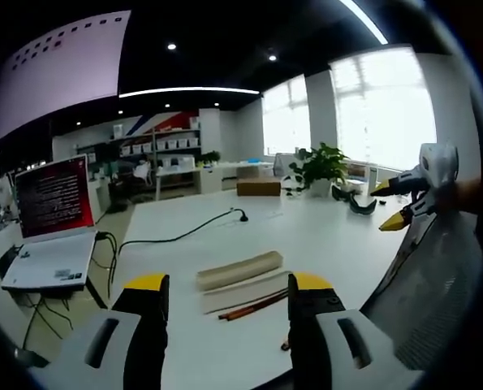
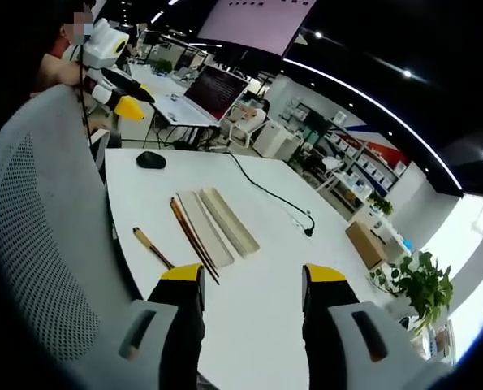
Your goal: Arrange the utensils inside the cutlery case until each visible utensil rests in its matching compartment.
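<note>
Two grippers, both held above the white table (image 2: 273, 268), jaws spread wide and gripping nothing. Over the near edge hangs the right gripper (image 2: 253, 284); the left gripper (image 1: 229, 296) likewise, touching nothing. Near that edge the cutlery case (image 2: 229, 219) lies in two long pieces side by side, chopsticks (image 2: 194, 237) just beside it, a wooden-handled utensil (image 2: 152, 247) closest to the edge.
</note>
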